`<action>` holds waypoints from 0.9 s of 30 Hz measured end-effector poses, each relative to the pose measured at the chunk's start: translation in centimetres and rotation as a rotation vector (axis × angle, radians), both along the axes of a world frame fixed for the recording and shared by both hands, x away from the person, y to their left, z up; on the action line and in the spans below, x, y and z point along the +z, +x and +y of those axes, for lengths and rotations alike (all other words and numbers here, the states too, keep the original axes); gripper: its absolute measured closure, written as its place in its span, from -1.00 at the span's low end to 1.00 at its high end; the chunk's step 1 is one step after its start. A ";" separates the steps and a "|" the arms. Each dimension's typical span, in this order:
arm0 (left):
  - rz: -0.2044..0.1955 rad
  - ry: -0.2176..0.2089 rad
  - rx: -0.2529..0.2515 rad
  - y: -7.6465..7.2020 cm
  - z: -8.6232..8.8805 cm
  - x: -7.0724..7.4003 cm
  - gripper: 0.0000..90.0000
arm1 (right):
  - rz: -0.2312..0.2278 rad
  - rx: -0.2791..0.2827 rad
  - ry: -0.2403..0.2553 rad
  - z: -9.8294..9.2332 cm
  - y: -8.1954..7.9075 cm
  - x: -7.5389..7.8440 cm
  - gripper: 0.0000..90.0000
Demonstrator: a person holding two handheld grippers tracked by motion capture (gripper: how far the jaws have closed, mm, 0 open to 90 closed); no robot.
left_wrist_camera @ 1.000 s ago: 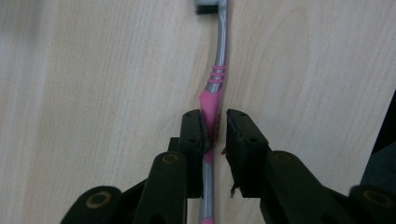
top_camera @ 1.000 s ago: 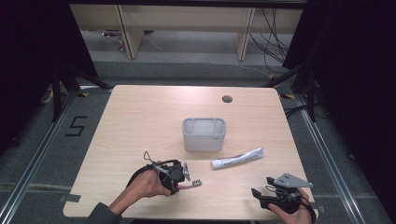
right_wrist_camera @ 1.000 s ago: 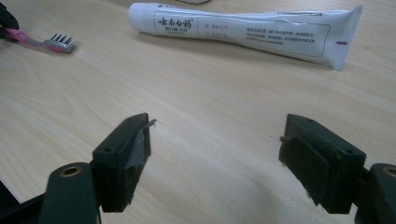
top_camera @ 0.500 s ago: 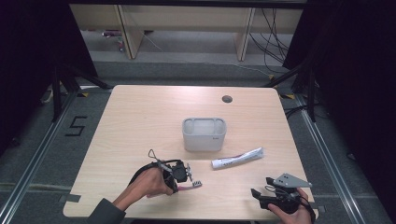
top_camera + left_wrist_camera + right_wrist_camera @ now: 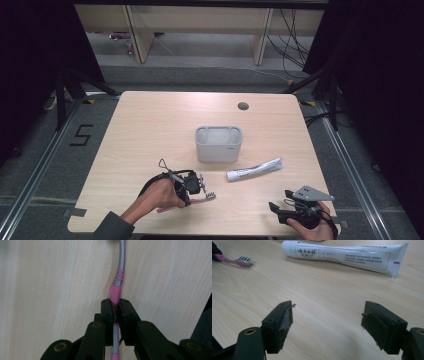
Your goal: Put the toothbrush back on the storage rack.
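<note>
Pale wooden desk (image 5: 150,130) on grey floor (image 5: 40,165); left hand-held gripper (image 5: 196,186) clamped a pink toothbrush (image 5: 117,288) near the grey holder (image 5: 218,143), right hand-held gripper (image 5: 327,326) wide.

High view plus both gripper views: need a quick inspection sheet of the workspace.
Surface: wooden table, grommet hole.
Job's things: pink toothbrush flat on the table; grey holder mid-table.
Clutter: toothpaste tube lying right of the holder.
Grippers: left gripper shut on the toothbrush handle; right gripper open, nothing between the jaws.
Cables: left gripper cable; floor cables.
Surroundings: floor marking 5, shelving.
</note>
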State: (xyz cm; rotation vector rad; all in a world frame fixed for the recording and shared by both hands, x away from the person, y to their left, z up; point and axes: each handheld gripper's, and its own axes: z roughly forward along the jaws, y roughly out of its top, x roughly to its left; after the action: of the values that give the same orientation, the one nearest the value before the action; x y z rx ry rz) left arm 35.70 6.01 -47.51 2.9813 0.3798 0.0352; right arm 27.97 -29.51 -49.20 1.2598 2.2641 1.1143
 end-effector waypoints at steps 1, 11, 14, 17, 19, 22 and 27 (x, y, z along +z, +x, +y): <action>-0.005 -0.015 0.008 0.0 0.1 0.1 0.82 | -0.009 -0.005 -0.003 0.0 0.0 0.0 -0.45; -0.050 -0.121 0.056 -0.4 1.3 1.3 0.82 | -0.012 -0.010 -0.010 -0.1 0.0 0.0 -0.45; -0.074 -0.142 0.054 -0.5 1.6 1.6 0.82 | -0.019 -0.010 -0.017 -0.1 0.0 0.0 -0.45; -0.094 -0.168 0.049 -0.6 1.7 2.0 0.82 | -0.003 -0.018 -0.010 -0.2 0.0 0.0 -0.45; -0.111 -0.186 0.050 -0.6 1.9 2.4 0.83 | 0.014 -0.034 0.005 0.0 -0.1 0.0 -0.45; -0.121 -0.222 0.065 -0.6 2.2 2.7 0.82 | -0.017 -0.021 -0.021 -0.2 0.0 0.0 -0.45; -0.155 -0.303 0.108 -0.5 2.7 3.5 0.83 | -0.010 -0.030 -0.021 -0.3 0.0 0.1 -0.45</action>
State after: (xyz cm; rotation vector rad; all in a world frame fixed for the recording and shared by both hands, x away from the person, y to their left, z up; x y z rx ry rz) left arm 35.16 8.74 -44.02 2.6376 0.4789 0.1992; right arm 27.94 -29.76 -49.14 1.2724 2.2369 1.0808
